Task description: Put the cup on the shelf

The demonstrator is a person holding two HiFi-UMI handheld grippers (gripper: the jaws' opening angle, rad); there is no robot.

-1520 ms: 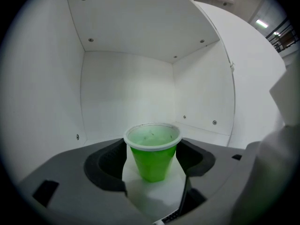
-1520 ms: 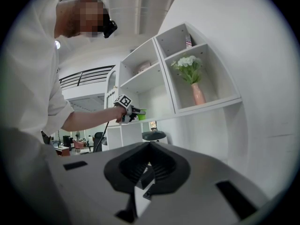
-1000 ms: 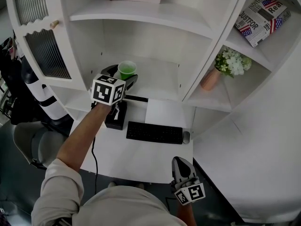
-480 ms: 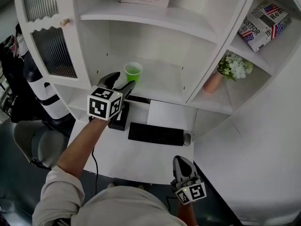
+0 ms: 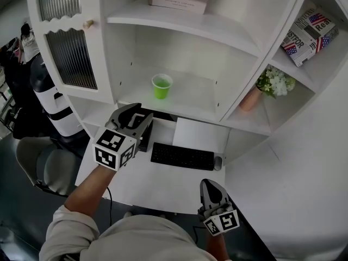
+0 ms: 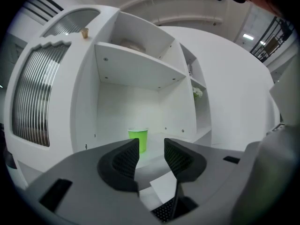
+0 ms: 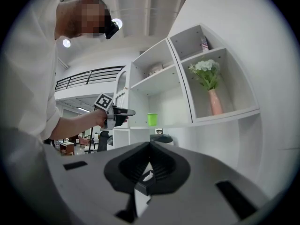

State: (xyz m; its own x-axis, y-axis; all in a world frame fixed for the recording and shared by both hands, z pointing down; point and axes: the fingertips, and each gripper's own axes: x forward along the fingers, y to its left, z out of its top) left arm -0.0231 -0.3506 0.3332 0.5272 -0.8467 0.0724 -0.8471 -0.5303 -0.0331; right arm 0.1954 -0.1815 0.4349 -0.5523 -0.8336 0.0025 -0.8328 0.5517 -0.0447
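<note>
Green cup (image 5: 161, 86) upright on shelf (image 5: 191, 98); left gripper (image 5: 142, 115) fingers apart, empty, just closing; right gripper's (image 5: 210, 185) together.

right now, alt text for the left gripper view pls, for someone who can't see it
A green cup stands upright on a white shelf, seen beyond the left gripper. The gripper's dark jaws have just been closing and stand apart with nothing between them. A ribbed glass door is at the left.
</note>
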